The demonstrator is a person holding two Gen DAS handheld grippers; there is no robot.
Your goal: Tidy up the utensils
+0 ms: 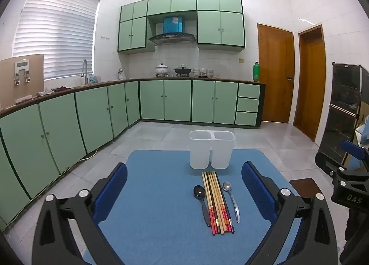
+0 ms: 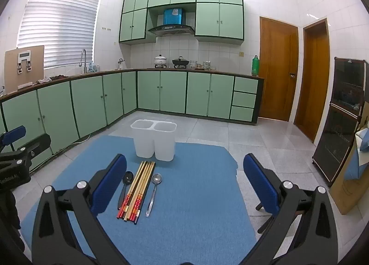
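A bundle of chopsticks (image 1: 217, 202) (image 2: 138, 189) lies on the blue mat (image 1: 156, 195) (image 2: 196, 195), with a black spoon (image 1: 200, 195) (image 2: 125, 184) on its left and a steel spoon (image 1: 230, 198) (image 2: 154, 192) on its right. Behind them stands a white two-compartment holder (image 1: 211, 149) (image 2: 154, 140), both cups showing nothing inside. My left gripper (image 1: 184, 184) hovers open above the mat, the utensils between its spread fingers but lower and untouched. My right gripper (image 2: 184, 182) is open too, to the right of the utensils, holding nothing.
The mat covers a small table on a tiled kitchen floor. Green cabinets (image 1: 166, 101) run along the back and left walls. A dark glass cabinet (image 2: 343, 115) stands at the right. The other gripper's body shows at each view's edge (image 1: 350, 186) (image 2: 16, 161).
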